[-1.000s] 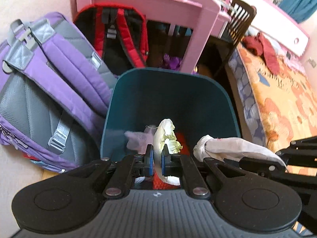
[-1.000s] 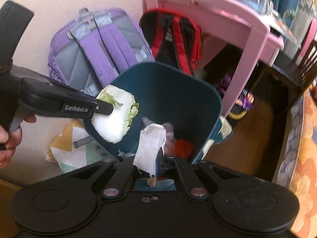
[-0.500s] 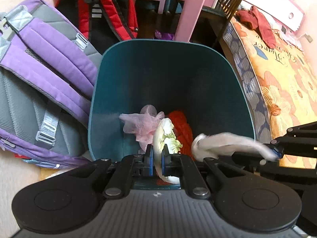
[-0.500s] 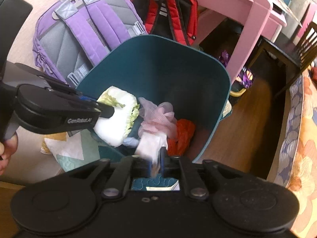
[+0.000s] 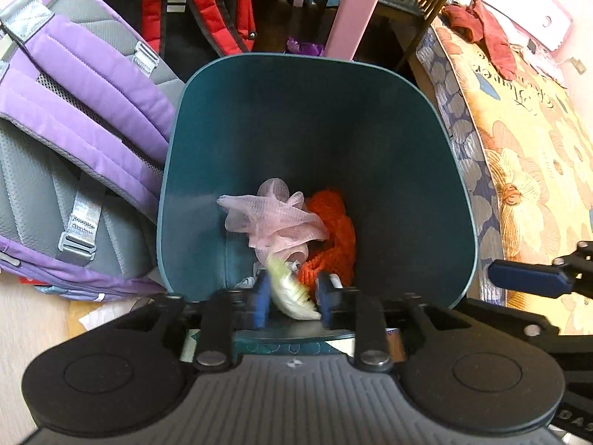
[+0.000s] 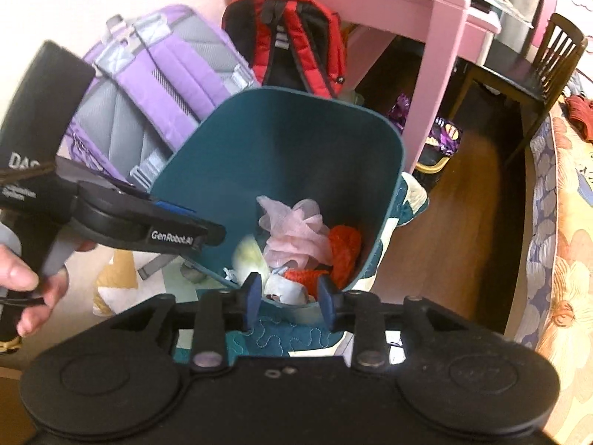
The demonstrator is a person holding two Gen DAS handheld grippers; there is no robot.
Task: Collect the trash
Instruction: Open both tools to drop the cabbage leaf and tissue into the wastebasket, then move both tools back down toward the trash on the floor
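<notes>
Change: both tongs were pinched on trash half a second ago; both have since been spread, and the white-and-green wad and the white tissue have been let go into the bin.
Left tongs [image 5: 291, 294]: spread wide over the near rim of the bin, nothing gripped.
White-and-green wad [image 5: 291, 289]: seen blurred between the blue pads of the left tongs, touched by neither; in the right wrist view it appears as a pale smear [image 6: 246, 256] just inside the bin's near-left wall.
Right tongs [image 6: 289, 294]: spread, nothing held, placed over the bin's near edge.
White tissue [image 6: 283, 289]: seen low in the bin, between the pads of the right tongs in that view; contact with the bottom cannot be told.
Teal bin [image 5: 426, 170]: stood on the floor, holding a pink mesh pouf [image 5: 274, 218] and, touching it on the right, an orange net [image 5: 335, 237].
Surroundings: a purple backpack [image 5: 74, 118] is leaned just left of the bin; a red-and-black backpack [image 5: 207, 7] is behind it, beside the pink desk [image 6: 426, 11]; a flowered bed cover [image 5: 533, 155] lies to the right.
</notes>
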